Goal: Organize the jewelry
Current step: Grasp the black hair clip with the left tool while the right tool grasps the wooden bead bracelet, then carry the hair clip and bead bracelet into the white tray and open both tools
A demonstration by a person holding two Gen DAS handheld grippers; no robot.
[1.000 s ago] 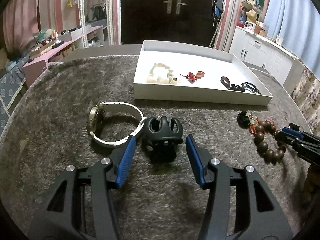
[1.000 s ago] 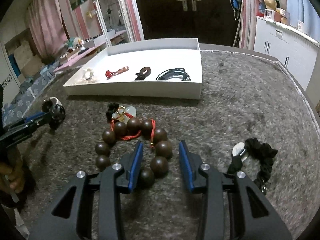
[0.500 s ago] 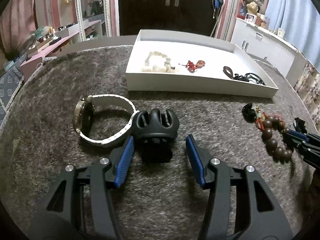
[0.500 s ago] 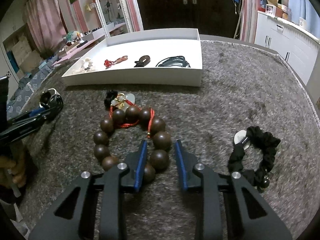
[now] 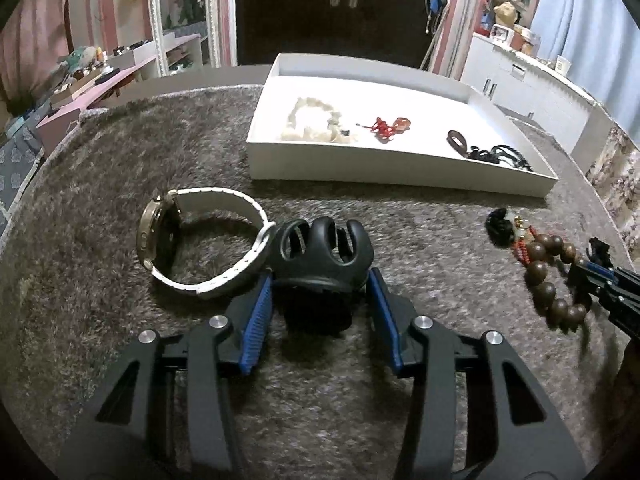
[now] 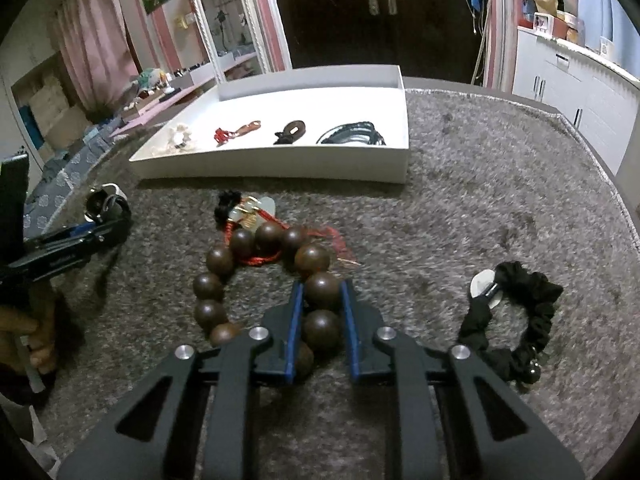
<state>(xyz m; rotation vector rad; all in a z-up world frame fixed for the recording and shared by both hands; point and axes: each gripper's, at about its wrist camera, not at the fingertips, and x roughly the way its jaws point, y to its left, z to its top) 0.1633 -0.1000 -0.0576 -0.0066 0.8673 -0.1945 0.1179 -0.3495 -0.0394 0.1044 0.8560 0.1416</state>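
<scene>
On the grey rug, left wrist view: your left gripper is closing around the black hair claw clip, pads not clearly pressing yet. Squeeze its body, keep clear of the touching white-strap watch.

Right wrist view: right gripper is closing, pads already on a wooden bead bracelet bead. Grip firm, then lift to the white tray.

Showing as shaggy grey pile: the carpet. Gleaming glossy, like polished wood: the bead bracelet. Looking matt black plastic: the claw hair clip. Appearing smooth and white: the tray. Reading as crinkled black cloth: the scrunchie.
</scene>
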